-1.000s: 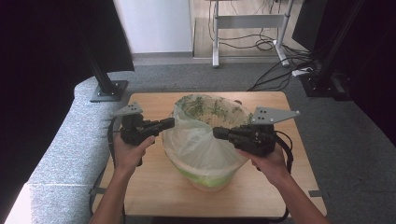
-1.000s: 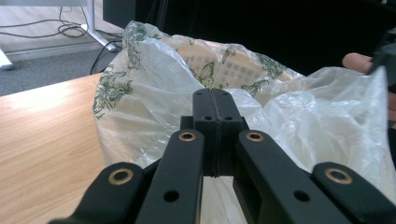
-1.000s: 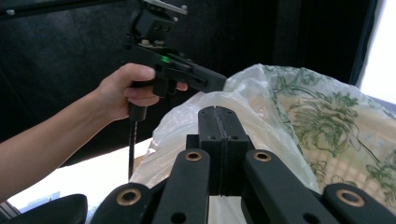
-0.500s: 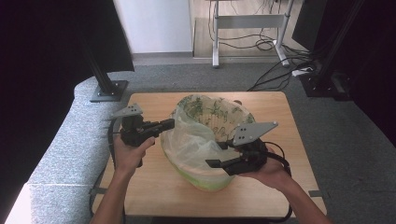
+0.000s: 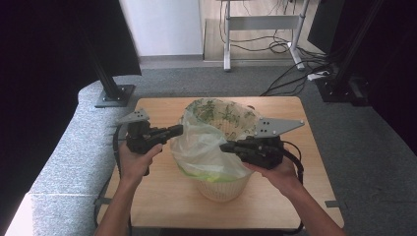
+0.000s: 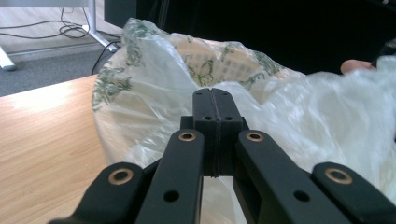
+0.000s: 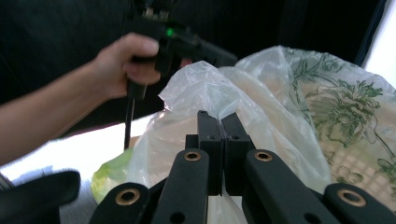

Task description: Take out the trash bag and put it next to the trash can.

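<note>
A clear plastic bag (image 5: 206, 147) with a green leaf print lines a white woven basket (image 5: 221, 189) at the table's middle. My left gripper (image 5: 181, 130) is at the bag's left edge, jaws together on the film (image 6: 299, 116); its tips (image 6: 215, 93) pinch the plastic. My right gripper (image 5: 222, 146) reaches in from the right. Its jaws have just been closing and now stand together (image 7: 220, 119) on a raised fold of the bag (image 7: 205, 88). Behind that fold, the right gripper view also has the person's left hand (image 7: 126, 65) with its gripper.
The basket stands on a wooden table (image 5: 162, 196) with bare wood all round it. A grey padded bench (image 5: 69, 162) runs along the left. Stands and cables (image 5: 290, 78) lie on the floor beyond the table.
The right gripper dipped toward the basket's front with its jaws apart, then came back up and shut on the bag's film further left. The left gripper has stayed put.
</note>
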`<action>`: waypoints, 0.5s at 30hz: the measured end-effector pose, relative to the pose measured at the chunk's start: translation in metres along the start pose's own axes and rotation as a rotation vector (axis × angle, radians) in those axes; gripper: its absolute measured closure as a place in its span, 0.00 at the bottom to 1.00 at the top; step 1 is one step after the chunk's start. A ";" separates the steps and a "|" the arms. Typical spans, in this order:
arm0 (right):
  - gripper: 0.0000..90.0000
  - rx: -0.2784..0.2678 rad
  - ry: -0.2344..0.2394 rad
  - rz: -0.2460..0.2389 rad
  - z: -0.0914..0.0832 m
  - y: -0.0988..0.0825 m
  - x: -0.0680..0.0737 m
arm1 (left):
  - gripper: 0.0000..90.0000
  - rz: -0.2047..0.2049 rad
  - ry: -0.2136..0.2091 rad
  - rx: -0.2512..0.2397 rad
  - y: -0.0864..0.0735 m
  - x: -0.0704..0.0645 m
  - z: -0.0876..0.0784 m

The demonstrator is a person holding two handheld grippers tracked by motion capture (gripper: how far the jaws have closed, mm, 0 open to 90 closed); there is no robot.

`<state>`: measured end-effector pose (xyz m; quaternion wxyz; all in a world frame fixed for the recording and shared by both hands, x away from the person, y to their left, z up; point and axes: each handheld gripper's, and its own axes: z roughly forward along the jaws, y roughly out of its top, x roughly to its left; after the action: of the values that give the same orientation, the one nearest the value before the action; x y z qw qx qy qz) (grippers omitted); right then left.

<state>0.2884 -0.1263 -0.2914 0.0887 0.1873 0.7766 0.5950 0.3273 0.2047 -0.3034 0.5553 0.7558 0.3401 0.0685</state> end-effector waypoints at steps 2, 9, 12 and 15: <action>0.99 -0.027 0.006 0.034 0.001 0.000 -0.004 | 1.00 0.004 -0.003 -0.002 0.000 -0.001 0.000; 0.99 -0.029 0.033 0.063 0.003 -0.001 -0.010 | 1.00 0.006 -0.009 -0.003 -0.001 0.000 0.000; 0.98 0.004 0.035 0.046 0.003 -0.003 -0.010 | 1.00 0.005 -0.010 -0.005 -0.003 0.000 0.000; 0.98 0.023 0.032 0.035 0.001 -0.006 -0.010 | 1.00 0.002 -0.008 -0.007 -0.004 0.000 -0.001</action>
<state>0.2970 -0.1308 -0.2981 0.0635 0.1925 0.7812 0.5904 0.3253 0.2060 -0.3066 0.5593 0.7545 0.3368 0.0670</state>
